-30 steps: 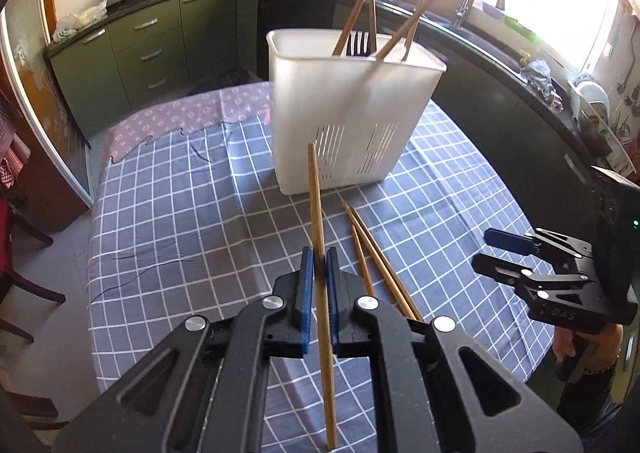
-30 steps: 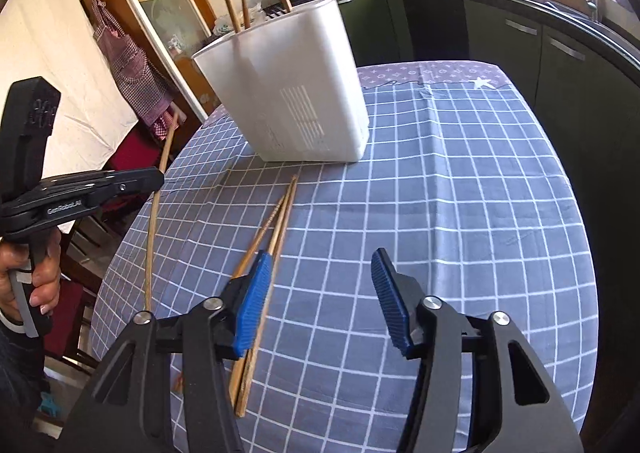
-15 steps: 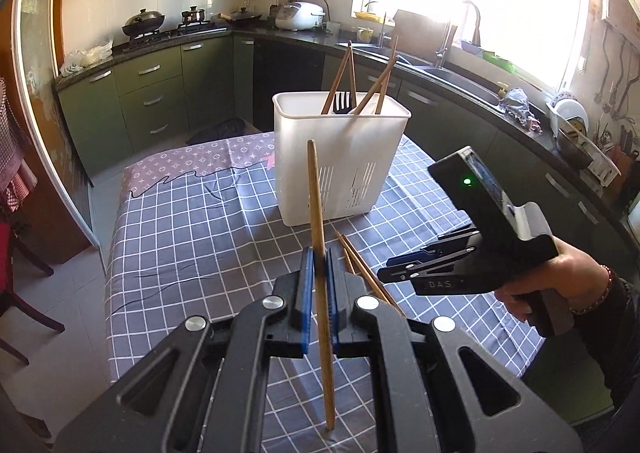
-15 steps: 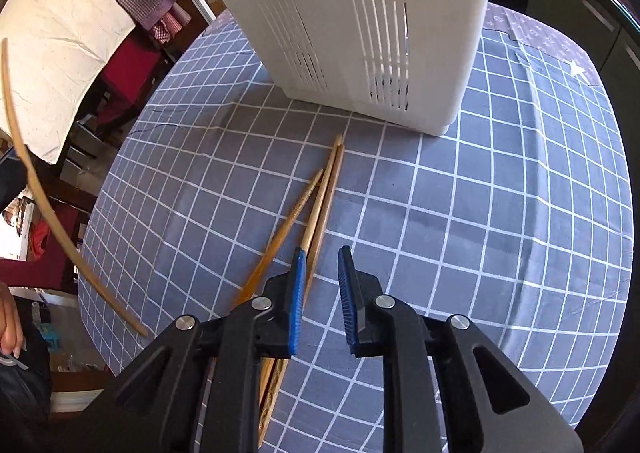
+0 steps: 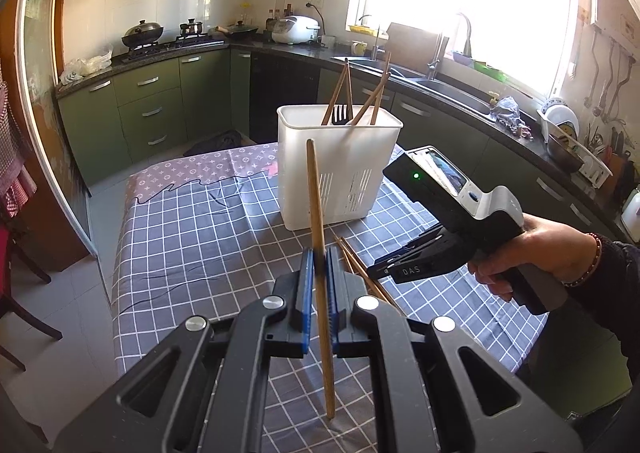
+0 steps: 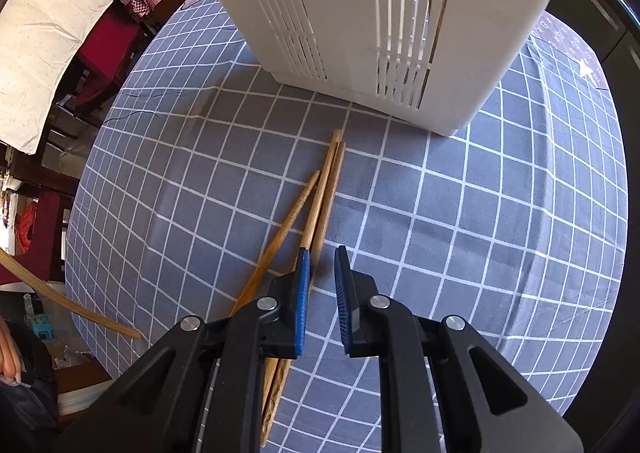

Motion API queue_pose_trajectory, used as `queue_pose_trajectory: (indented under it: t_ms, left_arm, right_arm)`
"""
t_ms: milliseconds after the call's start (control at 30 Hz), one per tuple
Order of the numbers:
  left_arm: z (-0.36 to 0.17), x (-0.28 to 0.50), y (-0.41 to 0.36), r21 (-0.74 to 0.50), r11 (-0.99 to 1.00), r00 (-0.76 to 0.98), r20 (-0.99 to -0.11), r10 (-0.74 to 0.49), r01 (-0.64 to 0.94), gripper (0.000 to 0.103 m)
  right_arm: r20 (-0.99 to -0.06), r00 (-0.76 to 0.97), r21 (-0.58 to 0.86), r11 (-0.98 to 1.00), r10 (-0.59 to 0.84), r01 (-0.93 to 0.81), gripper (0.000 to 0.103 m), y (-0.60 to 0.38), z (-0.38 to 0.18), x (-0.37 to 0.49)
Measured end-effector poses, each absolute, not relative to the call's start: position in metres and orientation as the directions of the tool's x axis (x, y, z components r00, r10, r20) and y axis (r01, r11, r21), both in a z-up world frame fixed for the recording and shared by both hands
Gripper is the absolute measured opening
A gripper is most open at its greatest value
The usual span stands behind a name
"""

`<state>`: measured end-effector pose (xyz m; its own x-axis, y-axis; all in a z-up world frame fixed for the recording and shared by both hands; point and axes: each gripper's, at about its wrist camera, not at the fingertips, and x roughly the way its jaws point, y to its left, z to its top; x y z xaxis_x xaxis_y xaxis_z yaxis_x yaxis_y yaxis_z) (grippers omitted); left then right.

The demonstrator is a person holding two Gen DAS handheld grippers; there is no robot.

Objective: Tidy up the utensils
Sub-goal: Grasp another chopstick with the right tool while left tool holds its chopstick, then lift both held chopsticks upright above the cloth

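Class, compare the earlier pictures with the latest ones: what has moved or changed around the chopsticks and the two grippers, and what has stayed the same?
The right gripper has swung in from the table's edge and tipped down over the three loose chopsticks. Its fingers have just been closing; nothing is between them yet. The left gripper has drawn back from the white holder. It stays clamped on one chopstick. The loose chopsticks and the holder have not moved.

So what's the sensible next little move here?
Probably carry the wooden chopstick, clamped in the left gripper, up over the white slotted plastic bin and drop it in. Other chopsticks already stand there, while three lie on the checked cloth.
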<state>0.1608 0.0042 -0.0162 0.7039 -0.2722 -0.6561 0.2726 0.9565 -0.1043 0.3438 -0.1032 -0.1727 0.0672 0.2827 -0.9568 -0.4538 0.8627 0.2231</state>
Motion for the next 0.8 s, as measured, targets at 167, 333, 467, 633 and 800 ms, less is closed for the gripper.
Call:
queue_pose_trajectory:
  t_ms: [167, 333, 467, 633, 800]
  left_arm:
    - [-0.015, 0.160, 0.004, -0.106, 0.954, 0.705, -0.653, -0.278, 0.279, 0.006]
    - [-0.014, 0.159, 0.005, -0.110, 0.953, 0.705, -0.650, -0.284, 0.283, 0.006]
    - [-0.013, 0.157, 0.005, -0.106, 0.953, 0.706, -0.650, -0.282, 0.283, 0.007]
    - [-0.011, 0.155, 0.004, -0.091, 0.953, 0.710, -0.648, -0.276, 0.288, 0.007]
    - [-0.010, 0.154, 0.005, -0.091, 0.952, 0.709, -0.648, -0.279, 0.291, 0.006]
  right_arm:
    - [-0.966, 0.076, 0.186, 0.873, 0.245, -0.451, 0.014, -0.100, -0.172, 0.346]
    - [-0.970, 0.073, 0.175, 0.873, 0.232, -0.456, 0.014, -0.093, -0.175, 0.345]
    - [-0.974, 0.085, 0.147, 0.871, 0.210, -0.470, 0.014, -0.083, -0.178, 0.347]
    - [-0.970, 0.109, 0.140, 0.870, 0.215, -0.472, 0.009, -0.081, -0.179, 0.345]
    - [-0.940, 0.166, 0.190, 0.862, 0.298, -0.469, 0.007, -0.103, -0.158, 0.334]
